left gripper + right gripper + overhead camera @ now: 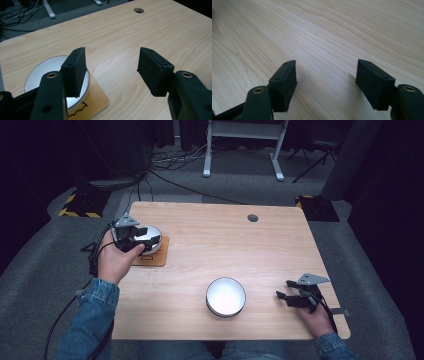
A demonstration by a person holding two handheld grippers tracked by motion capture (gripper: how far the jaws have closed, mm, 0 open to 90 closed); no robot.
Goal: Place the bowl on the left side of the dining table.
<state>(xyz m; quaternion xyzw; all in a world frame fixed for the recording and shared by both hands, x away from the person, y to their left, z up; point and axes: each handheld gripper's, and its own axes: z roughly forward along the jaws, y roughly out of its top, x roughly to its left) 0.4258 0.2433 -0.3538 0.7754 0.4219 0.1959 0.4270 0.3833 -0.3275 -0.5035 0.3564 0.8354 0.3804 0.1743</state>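
With its fingers spread and nothing between them, the left gripper (134, 239) hangs beside the bowl (148, 238) on the coaster (155, 257) near the bench's (225, 245) left edge, apparently just released; the right gripper (295, 299), fingers likewise spread, idles by the right edge.

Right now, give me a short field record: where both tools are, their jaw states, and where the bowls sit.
left tool: jaws open, nothing between them, beside the bowl on the coaster
right tool: jaws open, nothing between them, over bare table at its right near edge
bowl on coaster: metal, sits on the brown coaster, left side of table
second bowl: metal, near edge at the middle, untouched
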